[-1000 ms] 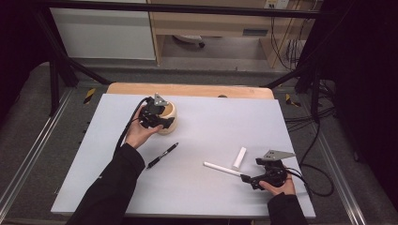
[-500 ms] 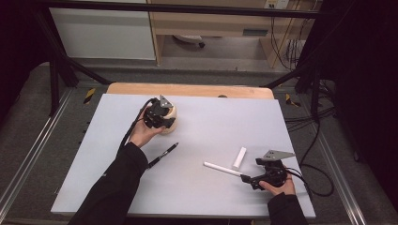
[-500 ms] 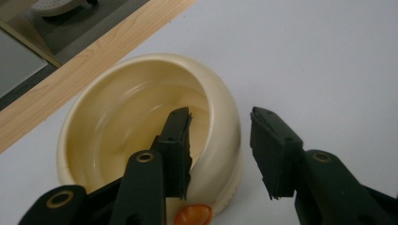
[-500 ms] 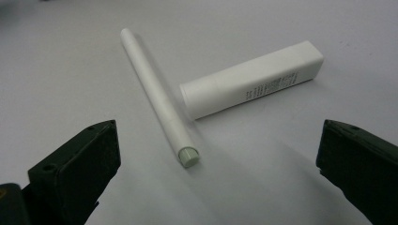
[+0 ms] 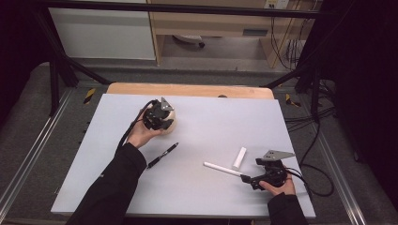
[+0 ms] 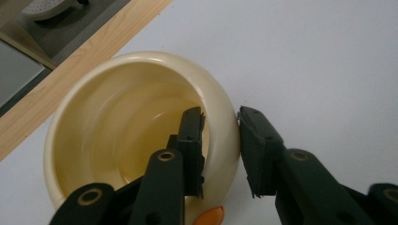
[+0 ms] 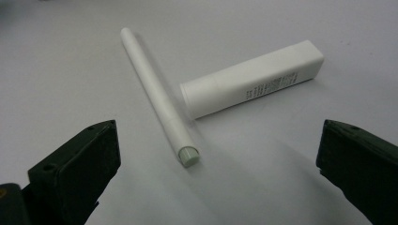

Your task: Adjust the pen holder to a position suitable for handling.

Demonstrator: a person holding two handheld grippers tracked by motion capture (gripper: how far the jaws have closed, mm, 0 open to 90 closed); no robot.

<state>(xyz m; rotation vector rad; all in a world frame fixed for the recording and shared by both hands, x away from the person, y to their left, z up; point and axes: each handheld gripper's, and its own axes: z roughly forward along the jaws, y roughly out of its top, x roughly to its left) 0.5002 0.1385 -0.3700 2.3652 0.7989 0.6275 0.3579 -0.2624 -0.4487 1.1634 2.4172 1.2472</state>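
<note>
Left claw (image 6: 220,157) astride bowl (image 6: 126,117) rim — pinching

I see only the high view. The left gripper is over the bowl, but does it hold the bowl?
Observer: One jaw is inside the bowl, one outside; the left gripper has just been closing on the wall, and both pads seem to touch it.
Operator: Is something inside the bowl?
Observer: No, it is empty.
Operator: And the right gripper?
Observer: It is wide open; the white stick's grey-green end lies between the jaws, untouched.

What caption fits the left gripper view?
Left gripper jaws, just closing, straddle the cream bowl's wall.
</note>
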